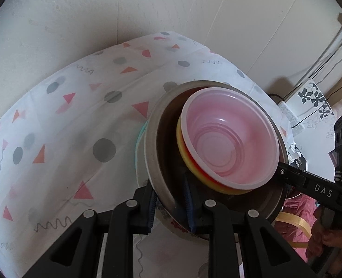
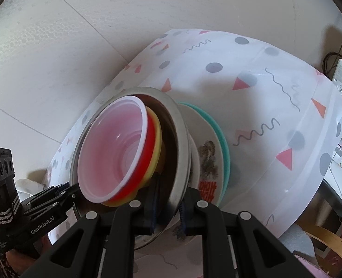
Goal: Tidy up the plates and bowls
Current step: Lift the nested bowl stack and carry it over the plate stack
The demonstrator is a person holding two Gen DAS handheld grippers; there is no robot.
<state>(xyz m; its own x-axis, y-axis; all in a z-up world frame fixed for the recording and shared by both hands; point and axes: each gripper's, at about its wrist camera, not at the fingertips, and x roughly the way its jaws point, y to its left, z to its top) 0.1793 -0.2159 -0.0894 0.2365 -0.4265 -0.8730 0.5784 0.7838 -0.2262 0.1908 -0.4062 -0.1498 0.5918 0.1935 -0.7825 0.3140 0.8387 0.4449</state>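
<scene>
We see both grippers, left (image 1: 169, 205) and right (image 2: 168, 205), clamped on steel bowl (image 1: 156, 162) rim; pink bowl (image 1: 228, 136) nested inside.

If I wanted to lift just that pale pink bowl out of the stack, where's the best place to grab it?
Probably its rim. The pale pink bowl sits nested deep in the red and yellow bowls, so only its thin white lip stands proud. Come from the open top, one finger inside and one outside, on a stretch away from the left gripper and right gripper.
</scene>
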